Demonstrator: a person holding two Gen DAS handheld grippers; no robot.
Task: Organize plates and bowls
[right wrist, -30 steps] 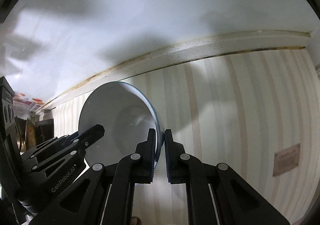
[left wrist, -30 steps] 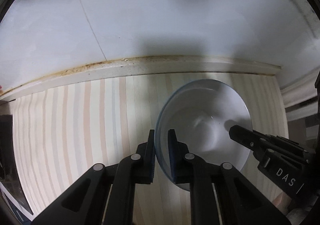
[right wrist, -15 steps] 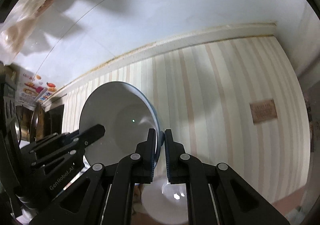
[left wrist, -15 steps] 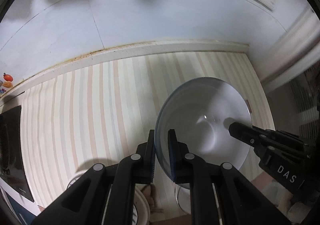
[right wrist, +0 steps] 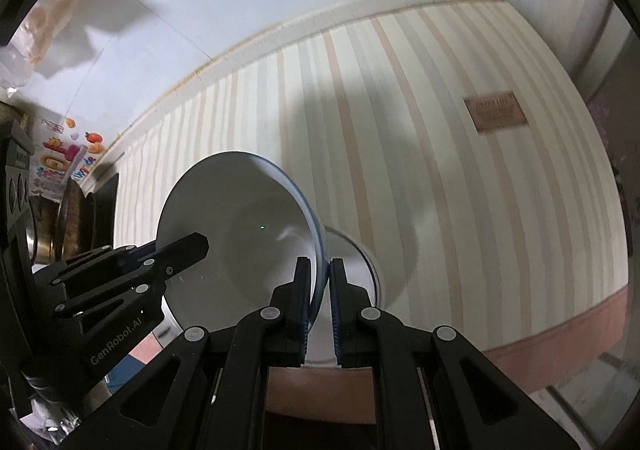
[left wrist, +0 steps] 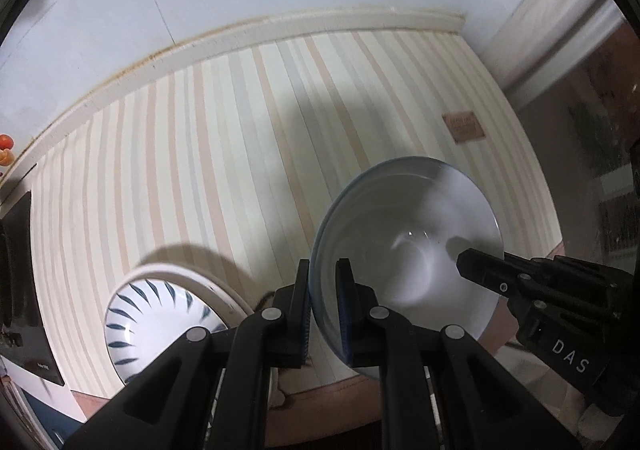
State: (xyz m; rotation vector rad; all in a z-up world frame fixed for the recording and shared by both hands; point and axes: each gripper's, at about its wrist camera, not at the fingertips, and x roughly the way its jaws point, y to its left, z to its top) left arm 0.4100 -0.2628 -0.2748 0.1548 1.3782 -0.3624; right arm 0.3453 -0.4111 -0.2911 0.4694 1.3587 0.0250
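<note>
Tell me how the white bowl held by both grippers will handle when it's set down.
The bowl looks glazed, so probably rigid, breakable and slippery. The left gripper and right gripper each pinch only its thin rim, so it may pivot. Its round sides suggest it could rock.

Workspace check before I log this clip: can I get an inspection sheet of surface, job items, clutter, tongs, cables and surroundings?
Surface: striped mat with a brown label, lying against a white wall.
Job's things: plain white bowl held tilted above the mat; blue-patterned bowl sitting in a white dish; another white dish partly hidden behind the held bowl.
Clutter: colourful packaging at the far left.
Tongs: left tongs shut on the plain bowl's rim; right tongs shut on the opposite rim.
Cables: nothing seen.
Surroundings: dark appliance at left; pale trim along the wall.
</note>
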